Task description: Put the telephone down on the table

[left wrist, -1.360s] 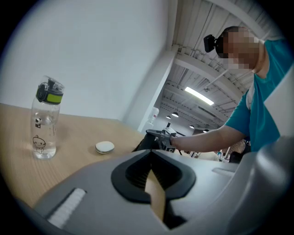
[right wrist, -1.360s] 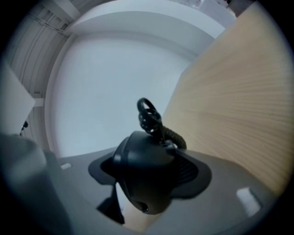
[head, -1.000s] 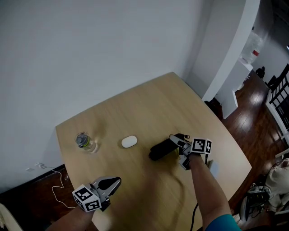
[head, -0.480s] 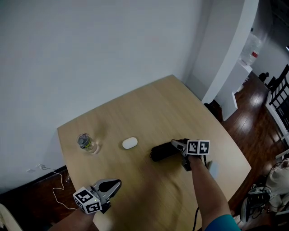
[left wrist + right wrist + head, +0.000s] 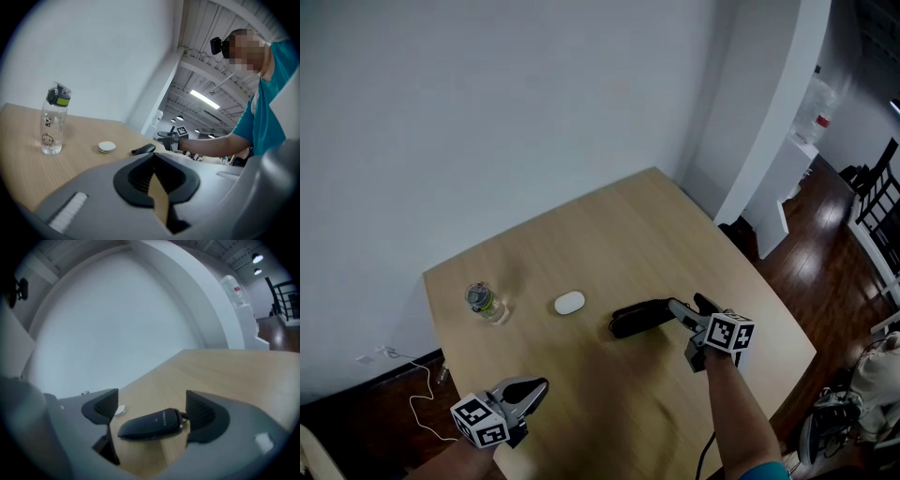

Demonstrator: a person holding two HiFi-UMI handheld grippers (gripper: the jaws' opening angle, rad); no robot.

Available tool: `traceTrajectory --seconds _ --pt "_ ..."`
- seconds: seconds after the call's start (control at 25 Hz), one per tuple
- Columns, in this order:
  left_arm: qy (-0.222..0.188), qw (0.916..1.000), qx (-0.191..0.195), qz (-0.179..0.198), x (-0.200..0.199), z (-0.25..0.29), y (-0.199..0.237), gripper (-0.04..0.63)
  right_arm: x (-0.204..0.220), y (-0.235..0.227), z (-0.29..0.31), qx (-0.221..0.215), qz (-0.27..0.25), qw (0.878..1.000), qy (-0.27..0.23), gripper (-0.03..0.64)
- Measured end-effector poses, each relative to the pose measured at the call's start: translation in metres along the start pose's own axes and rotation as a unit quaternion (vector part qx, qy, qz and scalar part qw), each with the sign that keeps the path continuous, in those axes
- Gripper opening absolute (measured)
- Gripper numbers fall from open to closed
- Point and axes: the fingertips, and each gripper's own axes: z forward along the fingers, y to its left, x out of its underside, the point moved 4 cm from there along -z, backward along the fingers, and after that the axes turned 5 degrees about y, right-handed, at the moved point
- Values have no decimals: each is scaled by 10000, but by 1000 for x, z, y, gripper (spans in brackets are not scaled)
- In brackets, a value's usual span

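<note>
The black telephone handset (image 5: 637,317) lies flat on the light wooden table (image 5: 609,225), right of its middle. My right gripper (image 5: 691,307) hovers just off the handset's right end, its jaws wide and opening, and neither pad touches the handset. In the right gripper view the telephone (image 5: 150,424) lies on the wood, low between the two pads and free of them. My left gripper (image 5: 534,386) stays over the table's near left edge, shut and empty. The left gripper view shows the telephone (image 5: 144,149) far off, with the right gripper (image 5: 168,138) beside it.
A clear water bottle (image 5: 483,300) with a green-grey cap stands at the table's left. A small white oval puck (image 5: 569,303) lies between the bottle and the telephone. A white column (image 5: 769,141) and dark wood floor (image 5: 825,244) border the table's right side.
My right gripper has widened its jaws and drawn back toward the near right, off the telephone. The telephone now rests flat on the table. The left gripper has stayed put.
</note>
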Motion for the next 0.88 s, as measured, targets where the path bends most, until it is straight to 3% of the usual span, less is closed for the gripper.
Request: traceTrajectory --seconds 0.08,0.16,0.28,0.44,0.68,0.88 --pt "-47 10000 -48 19 -5 -5 -3 6 7 22 -26 -456 128 9988 -157 424" --pt "-64 9999 -60 57 -9 -11 -7 6 19 45 -54 -981 334 9942 -286 351" --pt "-111 9999 -67 101 -15 -18 -16 6 37 72 -98 -1620 660 9829 -574 204" --pt "-142 9996 -24 243 -24 -27 -44 6 54 96 -156 -1985 729 9728 -944 4" --pt "-213 9986 -110 475 -33 -53 -104 6 63 141 -214 -2431 291 9657 -866 2" --pt "-377 9972 -384 521 -30 -88 -159 6 78 176 -241 -2534 -398 9656 -439 2"
